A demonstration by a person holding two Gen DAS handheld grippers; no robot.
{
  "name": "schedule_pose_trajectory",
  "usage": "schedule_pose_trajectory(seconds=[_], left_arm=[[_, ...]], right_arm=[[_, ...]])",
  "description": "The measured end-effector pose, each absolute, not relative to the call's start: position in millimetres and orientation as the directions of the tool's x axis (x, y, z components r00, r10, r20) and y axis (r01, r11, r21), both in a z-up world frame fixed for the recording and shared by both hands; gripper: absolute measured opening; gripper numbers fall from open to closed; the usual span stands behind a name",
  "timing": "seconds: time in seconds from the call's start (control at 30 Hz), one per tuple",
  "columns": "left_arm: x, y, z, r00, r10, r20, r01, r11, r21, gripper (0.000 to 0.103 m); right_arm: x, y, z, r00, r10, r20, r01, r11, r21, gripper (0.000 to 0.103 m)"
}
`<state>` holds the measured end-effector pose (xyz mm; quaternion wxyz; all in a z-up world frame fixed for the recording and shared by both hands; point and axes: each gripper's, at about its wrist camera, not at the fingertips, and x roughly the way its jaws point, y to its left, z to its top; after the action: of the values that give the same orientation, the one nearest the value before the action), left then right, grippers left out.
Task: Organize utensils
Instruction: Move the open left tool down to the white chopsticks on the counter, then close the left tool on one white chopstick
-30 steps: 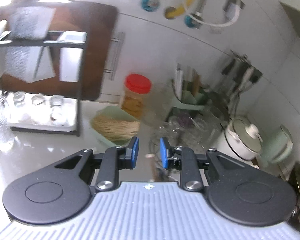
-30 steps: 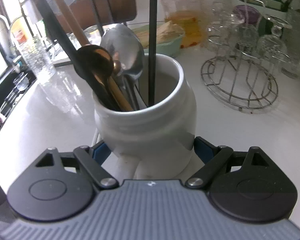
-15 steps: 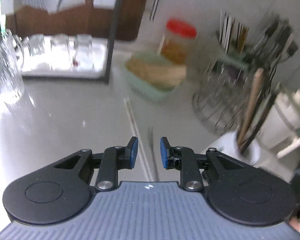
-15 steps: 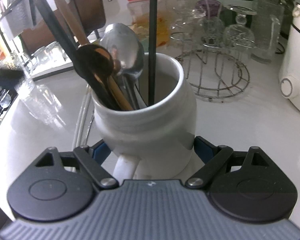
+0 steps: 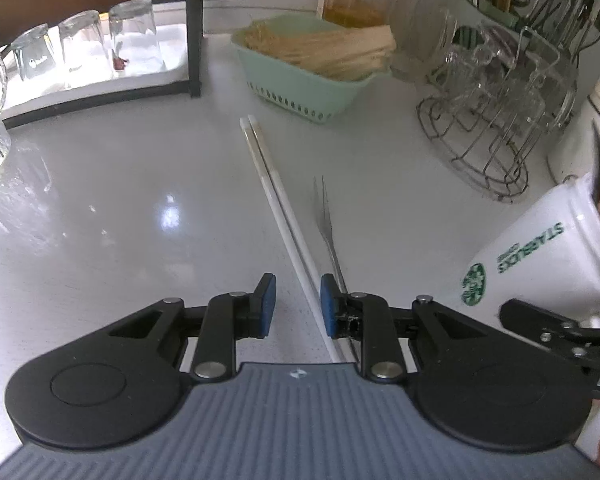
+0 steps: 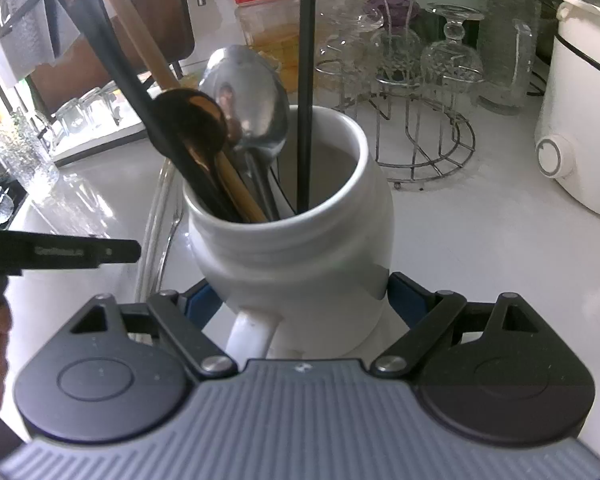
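Left gripper (image 5: pixel 296 302) hung low over the counter (image 5: pixel 120 200), its jaws parted and empty, the white chopsticks (image 5: pixel 278 200) running between the pads close to the right one. A fork (image 5: pixel 327 224) lay just right of them, its handle passing under the right finger. My right gripper (image 6: pixel 300 296) was clenched on the white mug (image 6: pixel 292 248), which already held spoons and other long utensils. I judged the step was to pick up the chopsticks. To do it well I needed to shift slightly right so both sticks sat centred, keep the fork outside the jaws, press down to the counter, then close on the pair together.
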<state>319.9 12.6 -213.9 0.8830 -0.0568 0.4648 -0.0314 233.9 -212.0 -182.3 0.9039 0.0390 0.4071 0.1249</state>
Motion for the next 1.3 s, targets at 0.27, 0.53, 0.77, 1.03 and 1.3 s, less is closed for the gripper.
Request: schedule_pose_trajectory(seconds=[0.27,0.53,0.77,1.03,1.3], left_arm=[[313,7,-213,0.584,-0.035,-0.811,-0.007,0.999,-0.048,0.028],[308,4,-215,0.593,0.011,-0.805,-0.003,1.0,0.011,0.022],[300,14,-213,0.581,0.004,-0.814,-0.054,0.998,-0.034,0.005],[277,27,-208,0.534,-0.04,-0.844,-0.05,0.996,-0.079,0.005],[255,45,-206,0.492,-0.055,-0.869,-0.041,0.995,-0.086,0.005]], right_arm=[[232,-216,-184,0.641,0.257,-0.723,-0.188,0.966,0.177,0.091],[234,-219,-187,0.631,0.259,-0.732,-0.184,0.966,0.183,0.089],[232,-221,-192,0.622,0.255,-0.74,-0.175,0.967,0.186,0.087],[231,-219,-192,0.625,0.255,-0.738,-0.18,0.967,0.182,0.087],[229,-220,-191,0.623,0.259,-0.738,-0.184,0.966,0.183,0.086]])
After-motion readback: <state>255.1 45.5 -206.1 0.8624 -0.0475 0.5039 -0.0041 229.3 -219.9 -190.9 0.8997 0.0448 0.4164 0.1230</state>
